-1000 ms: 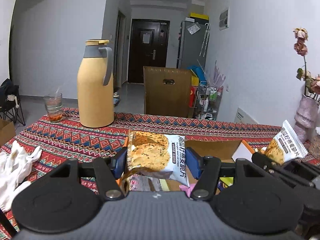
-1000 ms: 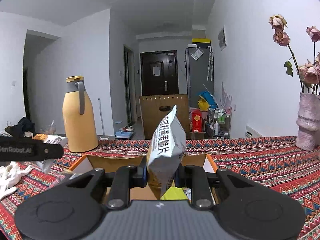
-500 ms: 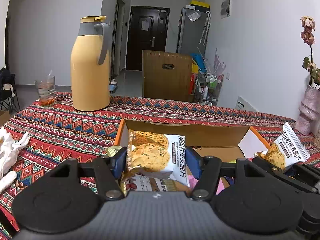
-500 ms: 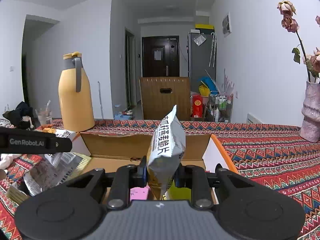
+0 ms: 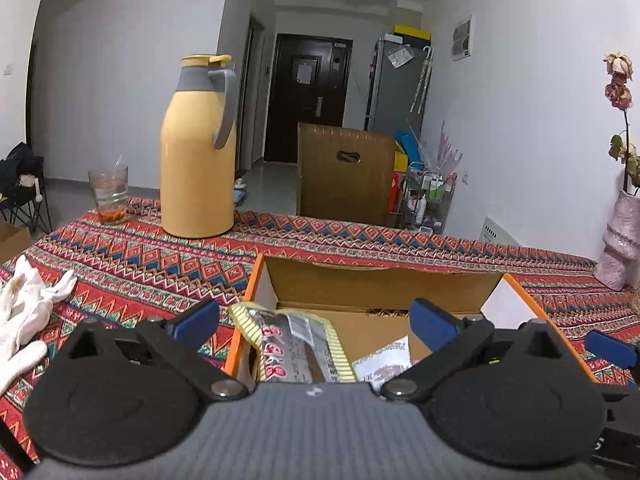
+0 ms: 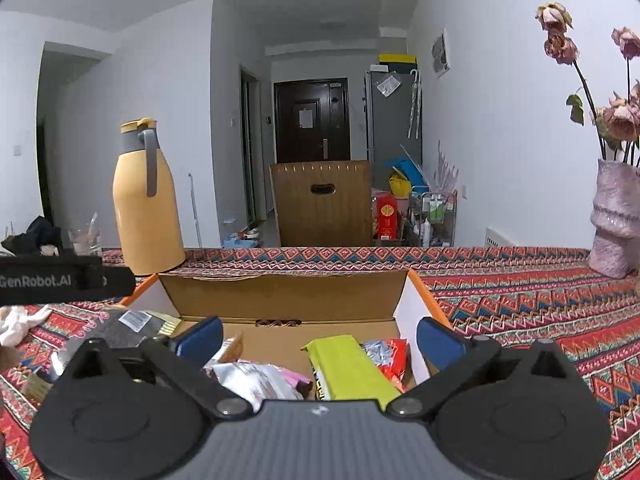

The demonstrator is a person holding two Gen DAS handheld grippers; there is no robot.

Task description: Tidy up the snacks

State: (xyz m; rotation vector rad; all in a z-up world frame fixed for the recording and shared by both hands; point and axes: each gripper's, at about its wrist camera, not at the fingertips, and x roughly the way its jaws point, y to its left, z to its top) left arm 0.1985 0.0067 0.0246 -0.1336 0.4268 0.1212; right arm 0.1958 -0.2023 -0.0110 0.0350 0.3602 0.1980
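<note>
My left claw [image 5: 314, 322] is springing wide, blue pads [image 5: 196, 320] flung apart with nothing pinched between them, poised over the near left corner of the open orange-edged cardboard box [image 5: 384, 276]. Right under it a silver snack packet with yellow-striped edges and red lettering [image 5: 292, 344] leans over the box's left wall, and a small white printed sachet [image 5: 386, 360] lies on the cardboard floor beside it. My right claw [image 6: 320, 338] is spreading too, pads bare, nothing between them, and below it in the same cardboard box [image 6: 280, 288] sit a lime-green flat packet [image 6: 348, 368], a red-and-silver crinkled wrapper [image 6: 386, 356] just to its right, and a silver foil bag [image 6: 256, 380] to its left with a pink packet edge peeking out beside it. Off to my left on the red patterned cloth of the counter [image 5: 132, 264] lie white fabric gloves [image 5: 24, 312]. Further back on the counter stand a tall mustard-yellow thermos jug with a grey handle [image 5: 198, 152] and a clear drinking glass with reddish dregs [image 5: 109, 194] beside it. At the far right a pale pink textured vase of dried roses [image 6: 616, 220] stands on the cloth. Beyond the counter, a brown chair back with a handle slot [image 6: 322, 204], then a dark door [image 6: 310, 120].
</note>
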